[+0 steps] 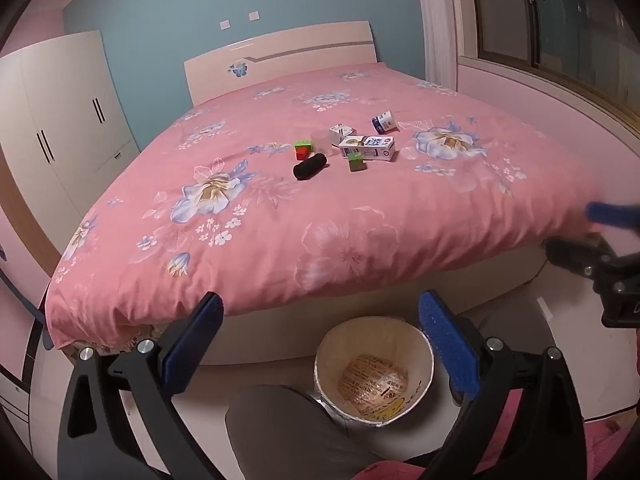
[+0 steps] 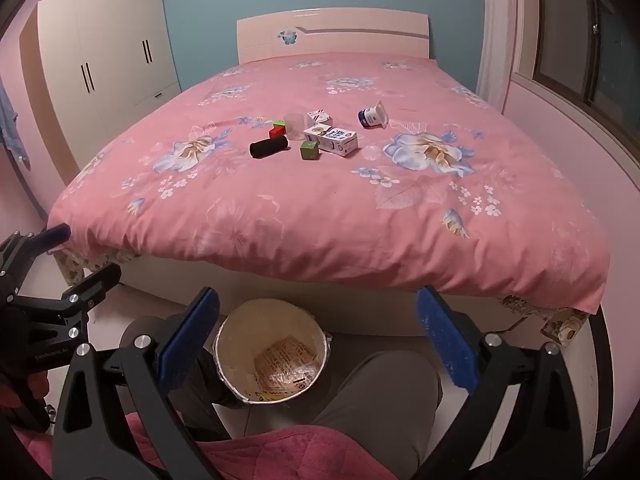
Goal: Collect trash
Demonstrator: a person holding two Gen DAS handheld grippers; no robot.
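Observation:
A paper bowl (image 1: 374,376) (image 2: 272,350) with a crumpled wrapper inside stands on the floor between the person's knees, below the bed's foot. On the pink bed lie a milk carton (image 1: 367,148) (image 2: 331,140), a yogurt cup (image 1: 386,121) (image 2: 374,115), a small white box (image 1: 343,132) (image 2: 320,117), a clear plastic cup (image 1: 320,140) (image 2: 295,124), a black cylinder (image 1: 310,166) (image 2: 269,147) and green and red blocks (image 1: 303,149) (image 2: 309,149). My left gripper (image 1: 320,344) and right gripper (image 2: 318,340) are open and empty above the bowl.
The pink floral bed (image 1: 280,216) (image 2: 320,208) fills the middle. A white wardrobe (image 1: 68,128) (image 2: 108,64) stands at the left. A window ledge (image 2: 580,128) runs along the right wall. The person's legs (image 2: 380,392) are below the grippers.

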